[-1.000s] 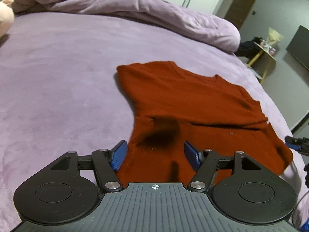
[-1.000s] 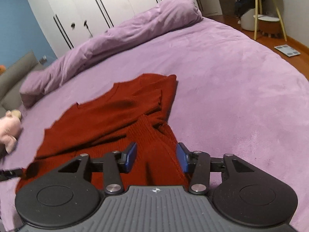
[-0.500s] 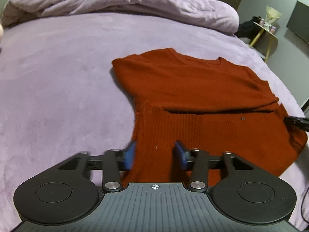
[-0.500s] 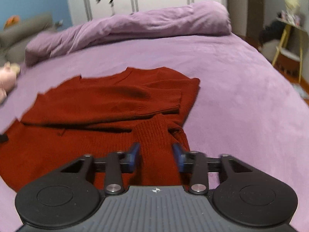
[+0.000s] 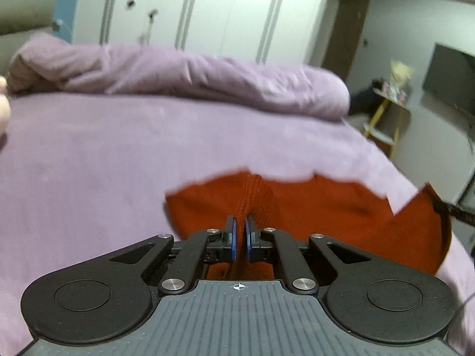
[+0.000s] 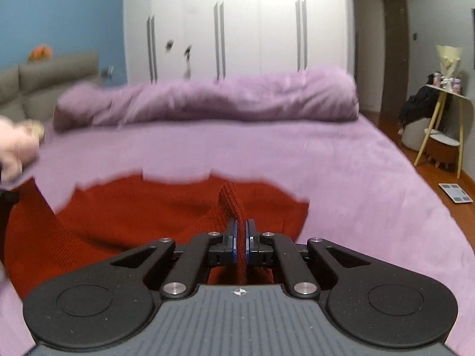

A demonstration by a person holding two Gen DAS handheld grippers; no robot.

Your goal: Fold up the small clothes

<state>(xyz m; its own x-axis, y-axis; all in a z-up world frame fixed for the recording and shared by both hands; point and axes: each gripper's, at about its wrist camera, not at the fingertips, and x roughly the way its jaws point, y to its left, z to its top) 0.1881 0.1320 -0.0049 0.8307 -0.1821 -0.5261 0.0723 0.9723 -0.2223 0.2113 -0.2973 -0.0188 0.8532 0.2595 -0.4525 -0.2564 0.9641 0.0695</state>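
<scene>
Both claws [image 5: 240, 222] [image 6: 240, 225] pinch ridges of the rust-red ribbed knit sweater [image 5: 326, 207].

We look forward from each wrist, low and close over the red sweater [image 5: 326, 207] [image 6: 118, 207]; both views share the purple bed [image 5: 118, 148] [image 6: 326, 163], facing the wardrobe [image 5: 207, 9] [image 6: 258, 23]

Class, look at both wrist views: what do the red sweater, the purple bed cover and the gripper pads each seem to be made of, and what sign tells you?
Red sweater: knitted yarn, probably wool or acrylic; ribbed stitches show, matte. Purple bed cover: soft plush or fleece, likely; faintly fuzzy, no sheen. Gripper pads: blue, maybe rubber or plastic; toothed edge.
</scene>
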